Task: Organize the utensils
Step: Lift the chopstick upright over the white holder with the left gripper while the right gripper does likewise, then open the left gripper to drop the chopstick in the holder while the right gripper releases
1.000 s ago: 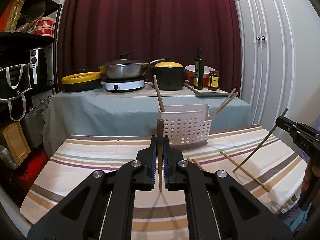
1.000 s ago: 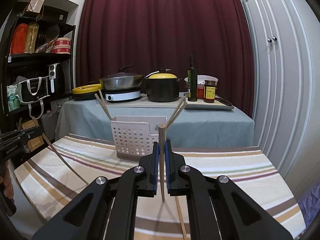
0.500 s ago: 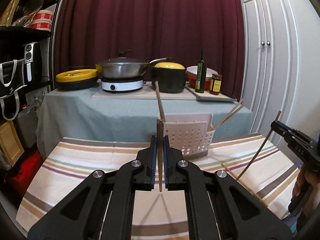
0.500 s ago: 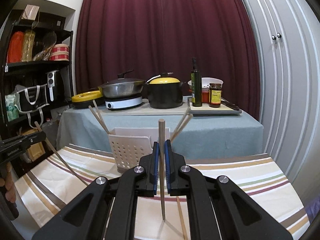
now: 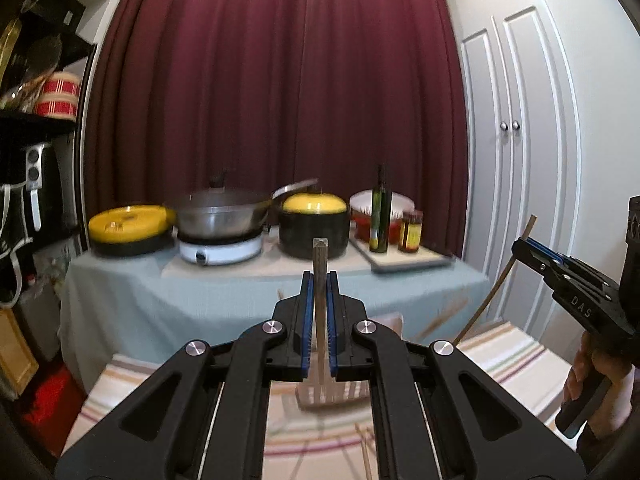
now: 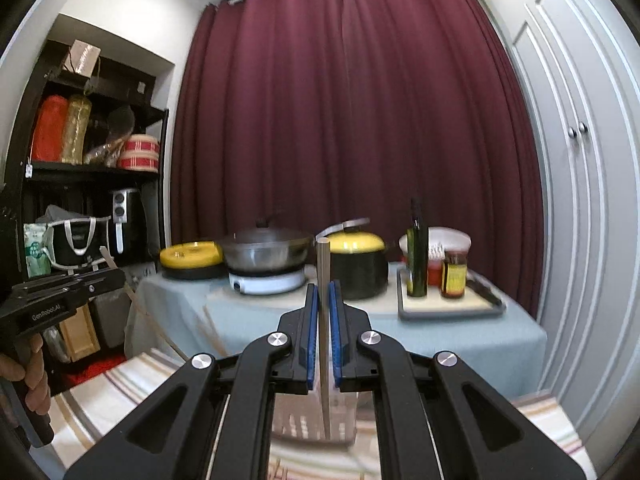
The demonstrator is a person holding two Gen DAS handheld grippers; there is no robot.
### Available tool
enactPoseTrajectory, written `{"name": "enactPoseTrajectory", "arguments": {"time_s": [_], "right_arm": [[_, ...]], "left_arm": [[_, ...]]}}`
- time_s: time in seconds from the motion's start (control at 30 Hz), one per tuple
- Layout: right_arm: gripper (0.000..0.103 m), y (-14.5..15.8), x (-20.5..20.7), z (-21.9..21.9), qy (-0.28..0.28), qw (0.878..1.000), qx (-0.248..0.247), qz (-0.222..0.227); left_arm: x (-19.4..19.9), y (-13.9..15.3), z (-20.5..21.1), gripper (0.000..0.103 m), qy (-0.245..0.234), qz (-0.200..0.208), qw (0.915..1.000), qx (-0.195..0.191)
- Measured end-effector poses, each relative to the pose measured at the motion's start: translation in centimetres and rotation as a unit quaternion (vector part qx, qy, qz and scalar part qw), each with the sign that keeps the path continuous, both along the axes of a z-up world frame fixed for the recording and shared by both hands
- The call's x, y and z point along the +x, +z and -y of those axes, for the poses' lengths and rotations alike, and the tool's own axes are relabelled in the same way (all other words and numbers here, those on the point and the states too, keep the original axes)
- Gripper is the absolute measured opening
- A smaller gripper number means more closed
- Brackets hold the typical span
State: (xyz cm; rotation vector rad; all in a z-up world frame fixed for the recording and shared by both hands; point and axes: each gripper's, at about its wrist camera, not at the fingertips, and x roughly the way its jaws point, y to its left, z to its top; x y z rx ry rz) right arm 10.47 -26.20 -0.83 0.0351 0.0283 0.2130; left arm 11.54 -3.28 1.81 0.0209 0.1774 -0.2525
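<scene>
In the left wrist view my left gripper (image 5: 319, 280) is shut on an upright wooden chopstick (image 5: 321, 252). The white perforated utensil basket (image 5: 348, 392) sits low, just behind the fingers, blurred. At the right edge my right gripper (image 5: 534, 254) holds a slanted chopstick (image 5: 492, 292). In the right wrist view the right gripper (image 6: 323, 292) is shut on its upright chopstick (image 6: 323, 260), whose lower end hangs in front of the basket (image 6: 296, 416). The left gripper (image 6: 68, 292) shows at the left with its chopstick (image 6: 152, 320).
A striped cloth (image 5: 516, 364) covers the near table, with loose chopsticks (image 5: 365, 452) on it. Behind stands a teal-covered table (image 6: 460, 336) with a wok (image 6: 266, 254), a yellow-lidded pot (image 6: 360, 264) and an oil bottle (image 6: 417, 256). A dark shelf (image 6: 96, 172) is left, white cupboard doors (image 5: 520, 200) right.
Both grippers have lifted and moved closer to the basket, each still holding its chopstick. The basket has dropped low in both views and the table surface is mostly out of sight.
</scene>
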Motion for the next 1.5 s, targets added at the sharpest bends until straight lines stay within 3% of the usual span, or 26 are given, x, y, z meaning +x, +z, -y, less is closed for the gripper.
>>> {"name": "enactPoseTrajectory", "arguments": {"time_s": [0.27, 0.63, 0.9, 1.03, 1.1, 1.13, 1.23, 1.37, 1.5], "right_arm": [[0.007, 2.0, 4.3, -0.4, 0.009, 1.000, 0.005, 0.021], [0.007, -2.8, 10.1, -0.5, 0.008, 0.999, 0.011, -0.048], [0.007, -5.6, 11.8, -0.6, 0.010, 0.996, 0.010, -0.084], [0.007, -5.6, 11.7, -0.5, 0.008, 0.996, 0.007, -0.086], [0.008, -5.6, 11.6, -0.5, 0.006, 0.996, 0.005, -0.084], [0.012, -5.5, 11.4, -0.5, 0.004, 0.997, 0.004, -0.082], [0.037, -5.0, 10.6, -0.3, -0.002, 0.998, 0.007, -0.070], [0.039, -4.2, 9.1, -0.3, -0.010, 0.998, -0.003, -0.058], [0.041, -3.8, 6.7, 0.0, -0.017, 0.999, -0.009, -0.051]], "left_arm": [[4.4, 2.1, 1.7, 0.007, -0.002, 0.018, 0.9998, 0.004], [9.5, -2.1, 2.1, 0.007, 0.004, -0.045, 0.9989, 0.016], [11.6, -5.2, 2.4, 0.007, 0.003, -0.083, 0.9961, 0.028], [11.5, -5.6, 2.5, 0.010, 0.001, -0.078, 0.9964, 0.034], [11.3, -5.5, 2.5, 0.019, 0.000, -0.076, 0.9966, 0.032], [11.2, -5.3, 2.4, 0.026, 0.000, -0.073, 0.9969, 0.029], [10.5, -4.8, 2.3, 0.030, 0.002, -0.064, 0.9975, 0.028], [9.1, -4.2, 2.0, 0.043, 0.005, -0.056, 0.9982, 0.024], [6.8, -4.0, 1.5, 0.045, 0.012, -0.047, 0.9986, 0.023]]}}
